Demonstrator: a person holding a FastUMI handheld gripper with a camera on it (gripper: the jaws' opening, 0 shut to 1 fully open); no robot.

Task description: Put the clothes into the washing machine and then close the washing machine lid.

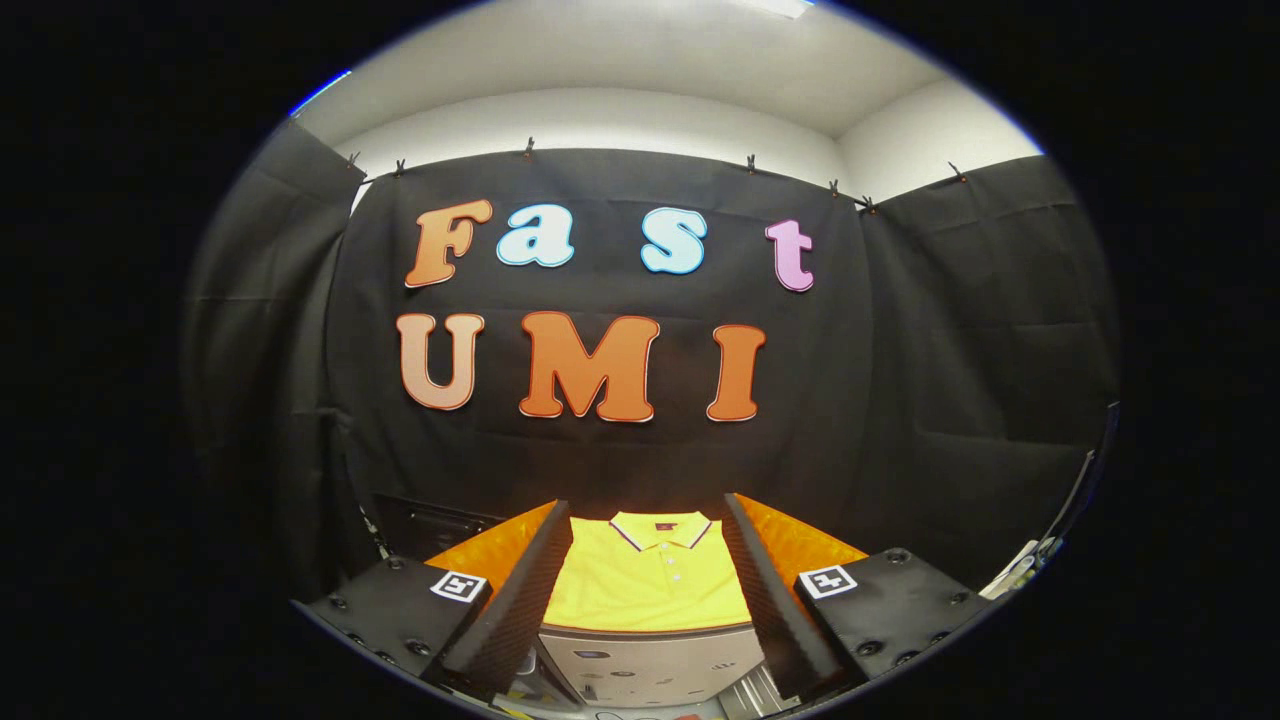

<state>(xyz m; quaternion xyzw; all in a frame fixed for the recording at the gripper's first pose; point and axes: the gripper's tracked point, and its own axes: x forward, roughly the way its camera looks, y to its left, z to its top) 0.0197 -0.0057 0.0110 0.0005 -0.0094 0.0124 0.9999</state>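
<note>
One claw (647, 600) showed, its two fingers spread wide apart and touching nothing. The left finger (520, 600) slanted up toward one o'clock; on the block beside it, out toward nine o'clock, sat one square black-and-white marker (459, 586). Behind that finger, an orange surface (495, 552) showed, seemingly the bench top, though its edges were hidden. Between the two fingers and just ahead of them lay one yellow polo shirt (645, 590), spread flat with its collar at twelve o'clock, pointing away from the claw, and three small buttons down the placket. The shirt rested on top of one pale grey appliance (650, 660), seemingly the washing machine, whose front panel sat at six o'clock from the shirt; whether its lid was open or shut could not be told. The right finger (770, 600) slanted up toward eleven o'clock, with a second square marker (830, 581) on its block at three o'clock and more orange surface behind. Black cloth (950, 350) hung across the back.
</note>
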